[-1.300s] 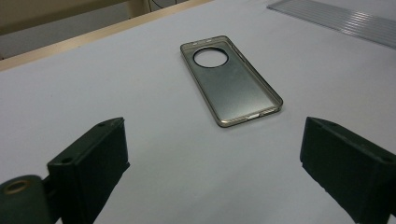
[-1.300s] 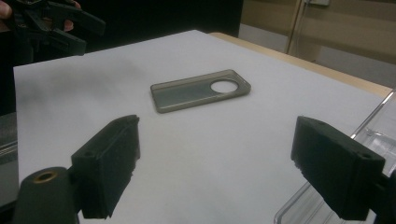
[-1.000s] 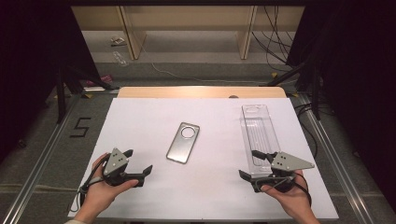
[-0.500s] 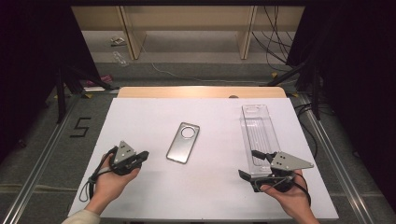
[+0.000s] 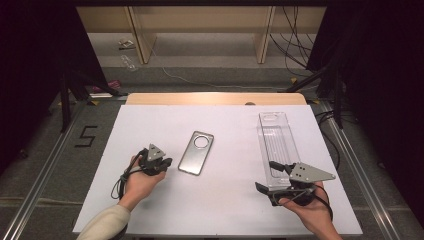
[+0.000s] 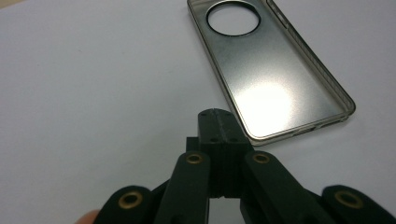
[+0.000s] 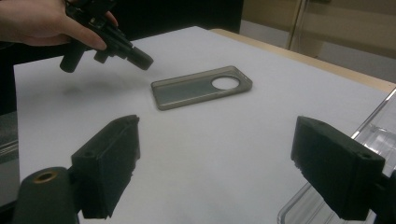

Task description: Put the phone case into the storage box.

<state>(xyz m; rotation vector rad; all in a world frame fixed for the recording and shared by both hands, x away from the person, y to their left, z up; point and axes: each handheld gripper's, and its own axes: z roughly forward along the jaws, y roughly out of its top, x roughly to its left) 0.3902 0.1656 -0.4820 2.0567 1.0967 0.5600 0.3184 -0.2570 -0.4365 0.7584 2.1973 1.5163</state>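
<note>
A translucent grey phone case (image 5: 196, 152) with a round camera hole lies flat, inside up, near the middle of the white table. My left gripper (image 5: 168, 162) hovers just left of the case's near end, jaws shut with nothing between them. In the left gripper view the closed tips (image 6: 217, 114) hang beside the case's (image 6: 271, 74) near left edge, apart from it. My right gripper (image 5: 265, 175) stands open at the front right, empty, at the near end of a clear plastic box (image 5: 277, 145). The right gripper view (image 7: 217, 154) looks across at the case (image 7: 201, 88) and the left gripper (image 7: 140, 58).
A white sheet (image 5: 225, 210) covers the table, with a bare wooden strip (image 5: 215, 98) along its far edge. The clear box is long and narrow, lying lengthwise at the right. Beyond the table are wooden shelf legs and cables on the floor.
The left gripper's jaws went from open to shut with nothing in them. It moved forward and to the right, toward the phone case. The right gripper stayed where it was.
</note>
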